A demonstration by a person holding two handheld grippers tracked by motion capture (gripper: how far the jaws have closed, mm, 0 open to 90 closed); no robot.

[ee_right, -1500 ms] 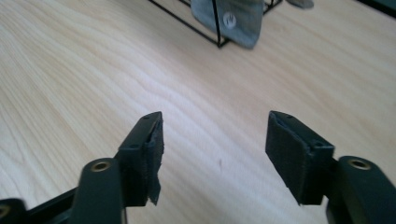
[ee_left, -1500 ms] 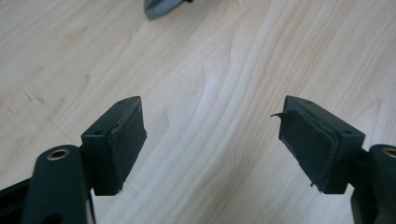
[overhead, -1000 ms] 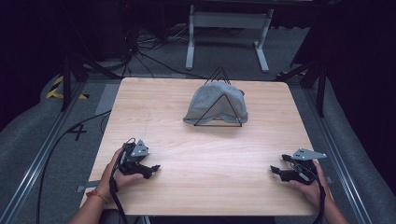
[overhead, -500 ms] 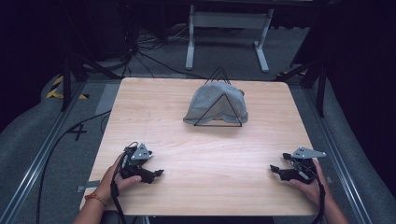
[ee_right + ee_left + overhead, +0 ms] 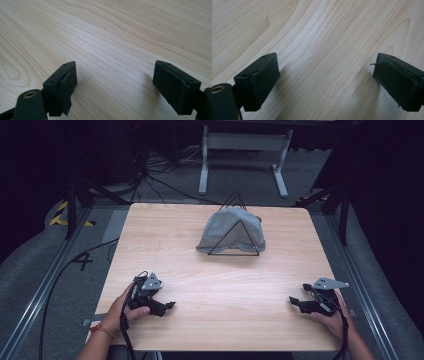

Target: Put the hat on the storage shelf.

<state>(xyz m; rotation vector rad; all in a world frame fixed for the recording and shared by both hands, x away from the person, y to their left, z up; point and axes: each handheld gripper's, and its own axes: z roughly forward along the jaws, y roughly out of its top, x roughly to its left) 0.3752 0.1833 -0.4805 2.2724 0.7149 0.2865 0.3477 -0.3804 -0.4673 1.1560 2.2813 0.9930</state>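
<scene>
Sitting toward the far middle of the pale wooden worktop (image 5: 165, 250) was a grey fabric cap (image 5: 230, 229) draped over a black triangular wire stand (image 5: 234, 242). Left claw (image 5: 169, 306) was well short of the cap, off to its near left, jaws spread wide over bare wood. Right claw (image 5: 293, 300) hung out at the cap's near right, jaws gaping too, nothing held between them.
</scene>
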